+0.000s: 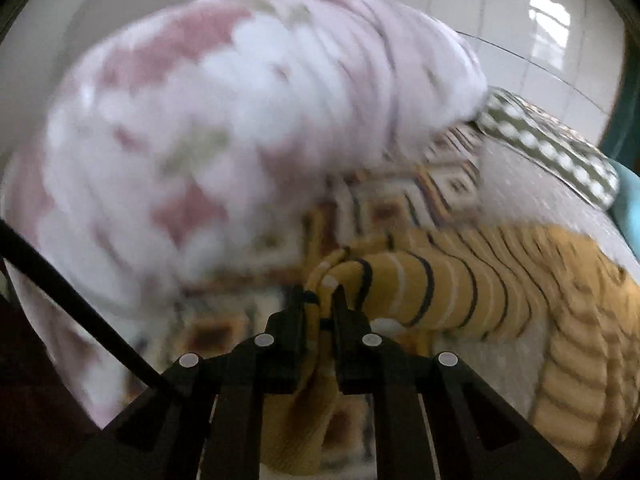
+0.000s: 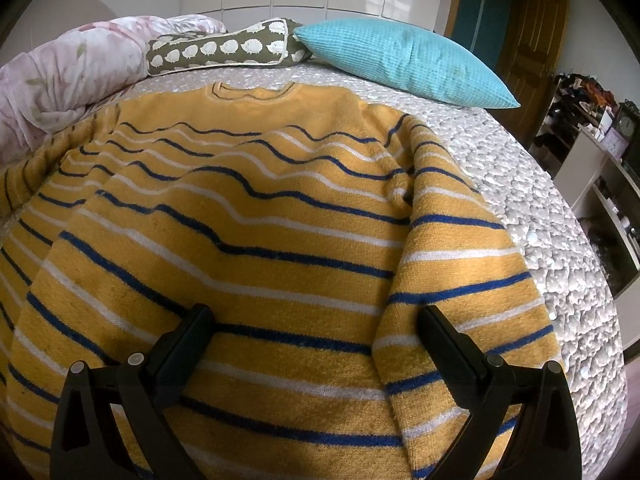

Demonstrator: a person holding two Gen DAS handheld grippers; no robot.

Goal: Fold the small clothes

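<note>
A yellow sweater point(image 2: 240, 220) with blue and white stripes lies spread on the bed, collar at the far side. Its right sleeve point(image 2: 452, 264) is folded inward over the body. My right gripper point(image 2: 316, 314) stands open just above the sweater's lower part, nothing between its fingers. In the blurred left wrist view, my left gripper point(image 1: 318, 294) is shut on the cuff end of the other sleeve point(image 1: 420, 292), which stretches away to the right toward the sweater's body point(image 1: 580, 320).
A pink floral duvet point(image 2: 60, 76) is bunched at the far left, filling much of the left wrist view point(image 1: 240, 120). A hedgehog-print pillow point(image 2: 224, 48) and a teal cushion point(image 2: 400, 56) lie at the headboard end. The grey bedspread point(image 2: 540, 200) drops off toward shelves point(image 2: 600, 184) on the right.
</note>
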